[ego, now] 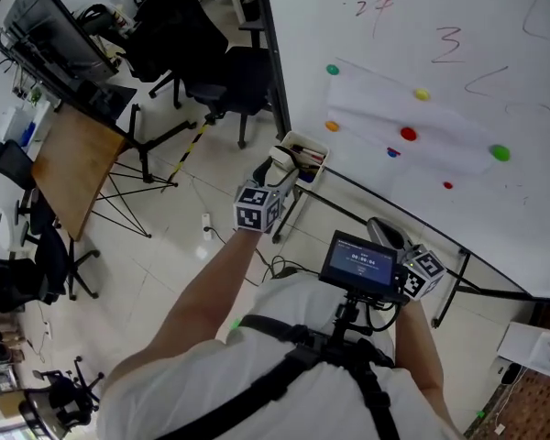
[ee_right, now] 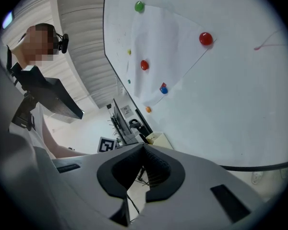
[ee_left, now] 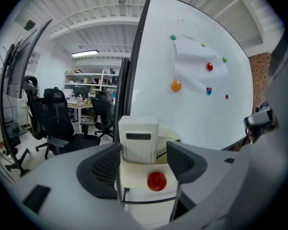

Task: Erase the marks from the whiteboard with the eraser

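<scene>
Presently the person stands at the lower left corner of the whiteboard (ego: 495, 209), one tool in each hand.

Left hand-held gripper (ee_left: 144, 148): jaws wide apart, gripping nothing. It points at a cream box (ee_left: 134, 198) fixed at the board's lower left corner.

Eraser (ee_left: 138, 137): a white block with a dark slot, standing upright in the box. It sits between the left jaws, with the left jaw just beside it and a visible gap at the right jaw. The pads are not pressing on it. A red magnet (ee_left: 156, 181) sits on the box front, just below the eraser.

Right hand-held gripper (ee_right: 144, 147): jaws closed together, nothing between them. In the head view it is held low before the board's bottom edge, just right of a small screen (ego: 357, 262) on the chest rig, and well apart from the box.

Marks (ego: 447, 46): red scribbles high on the board, unerased, well apart from both tools. Further strokes trail toward the board's top right.

Sheet (ego: 376, 108): white paper pinned to the board under the marks by green, yellow, red and orange magnets.

Surroundings: black chairs (ego: 211, 71) and a wooden table (ego: 73, 163) stand on the tiled floor left of the board.
</scene>
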Action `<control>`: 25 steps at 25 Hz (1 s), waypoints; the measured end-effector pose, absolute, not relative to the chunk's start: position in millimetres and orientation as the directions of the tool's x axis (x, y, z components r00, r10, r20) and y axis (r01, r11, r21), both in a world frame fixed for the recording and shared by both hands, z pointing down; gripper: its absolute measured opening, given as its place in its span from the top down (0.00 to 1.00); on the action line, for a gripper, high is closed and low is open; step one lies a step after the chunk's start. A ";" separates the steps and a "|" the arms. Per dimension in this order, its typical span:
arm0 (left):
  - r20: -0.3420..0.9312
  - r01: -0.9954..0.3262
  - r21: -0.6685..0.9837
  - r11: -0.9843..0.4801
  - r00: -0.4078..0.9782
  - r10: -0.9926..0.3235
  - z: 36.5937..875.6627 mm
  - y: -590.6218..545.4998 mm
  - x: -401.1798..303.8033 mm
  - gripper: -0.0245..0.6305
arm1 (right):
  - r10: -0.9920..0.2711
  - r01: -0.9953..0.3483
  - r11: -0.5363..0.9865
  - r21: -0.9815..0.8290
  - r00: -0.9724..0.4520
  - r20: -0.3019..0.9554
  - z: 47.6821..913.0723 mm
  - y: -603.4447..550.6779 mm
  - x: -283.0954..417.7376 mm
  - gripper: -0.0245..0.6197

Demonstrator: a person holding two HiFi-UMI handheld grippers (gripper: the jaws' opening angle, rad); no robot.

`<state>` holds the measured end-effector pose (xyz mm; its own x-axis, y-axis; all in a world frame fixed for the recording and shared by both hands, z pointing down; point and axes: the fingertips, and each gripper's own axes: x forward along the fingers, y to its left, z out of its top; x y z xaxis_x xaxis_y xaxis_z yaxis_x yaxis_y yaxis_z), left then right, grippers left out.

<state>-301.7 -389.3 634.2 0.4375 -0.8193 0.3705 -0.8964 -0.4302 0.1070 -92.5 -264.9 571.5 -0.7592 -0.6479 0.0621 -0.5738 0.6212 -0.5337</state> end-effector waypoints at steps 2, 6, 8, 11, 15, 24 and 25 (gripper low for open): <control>0.405 -0.895 0.054 -0.442 0.424 -0.810 640.9 -391.7 -300.0 0.52 | -0.671 -0.594 0.597 -0.540 -0.738 0.070 572.8 -262.1 -90.1 0.96; 0.406 -0.878 -0.102 -0.467 0.392 -0.826 640.5 -391.9 -299.2 0.59 | -0.706 -0.623 0.552 -0.554 -0.703 0.086 579.7 -255.4 -89.3 0.96; 0.381 -0.850 -0.187 -0.492 0.399 -0.834 631.9 -389.4 -293.6 0.60 | -0.720 -0.636 0.534 -0.557 -0.687 0.094 583.9 -253.6 -88.6 0.96; 0.365 -0.802 -0.230 -0.551 0.454 -0.813 624.3 -389.6 -278.3 0.60 | -0.739 -0.652 0.505 -0.566 -0.665 0.107 588.5 -253.2 -87.7 0.96; 0.334 -0.761 -0.140 -0.634 0.567 -0.754 622.2 -394.5 -266.3 0.59 | -0.754 -0.664 0.482 -0.572 -0.646 0.114 590.2 -251.5 -91.1 0.96; 0.290 -0.758 -0.085 -0.647 0.602 -0.744 610.8 -390.7 -278.0 0.59 | -0.767 -0.679 0.471 -0.563 -0.630 0.119 588.4 -255.6 -104.2 0.96; 0.273 -0.764 -0.085 -0.640 0.600 -0.752 605.7 -388.8 -282.0 0.59 | -0.770 -0.681 0.468 -0.563 -0.627 0.119 588.1 -255.2 -105.5 0.96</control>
<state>-282.0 -388.8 605.7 0.6002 -0.7519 0.2728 -0.7636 -0.6402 -0.0846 -105.5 -255.2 588.1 -0.6271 -0.7698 0.1191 -0.6815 0.4681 -0.5626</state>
